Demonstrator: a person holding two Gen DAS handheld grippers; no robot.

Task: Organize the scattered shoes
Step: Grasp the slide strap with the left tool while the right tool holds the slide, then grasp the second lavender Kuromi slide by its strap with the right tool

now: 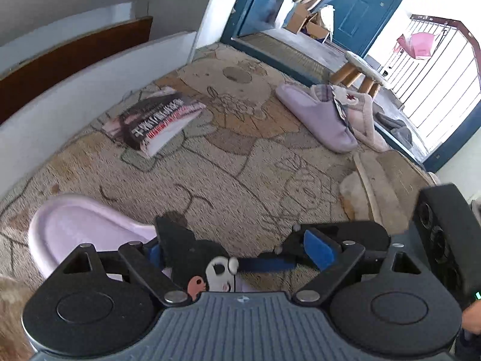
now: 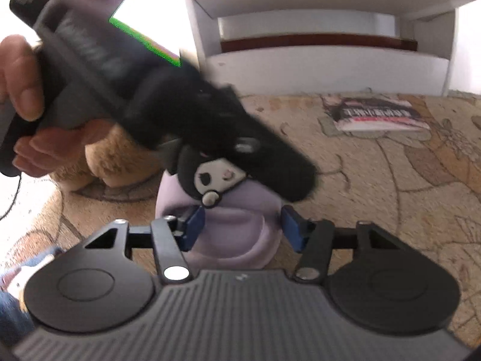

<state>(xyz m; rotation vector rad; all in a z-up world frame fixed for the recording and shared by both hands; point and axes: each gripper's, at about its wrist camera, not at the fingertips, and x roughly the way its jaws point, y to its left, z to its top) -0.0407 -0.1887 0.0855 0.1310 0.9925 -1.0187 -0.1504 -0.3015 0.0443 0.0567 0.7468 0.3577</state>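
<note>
Fingers (image 2: pixel 195 228) of both grippers apart, lilac slipper (image 2: pixel 237 234) between each pair, ungripped.

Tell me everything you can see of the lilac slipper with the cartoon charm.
The lilac slipper looks like smooth moulded foam, closed at the toe, open at the heel. A black-and-white cartoon charm with a pink skull sits on its upper. It rests on the patterned carpet. The left gripper reaches over it, jaws wide, one either side of the charm. The right gripper straddles one end of it, jaws apart; contact is unclear.
</note>
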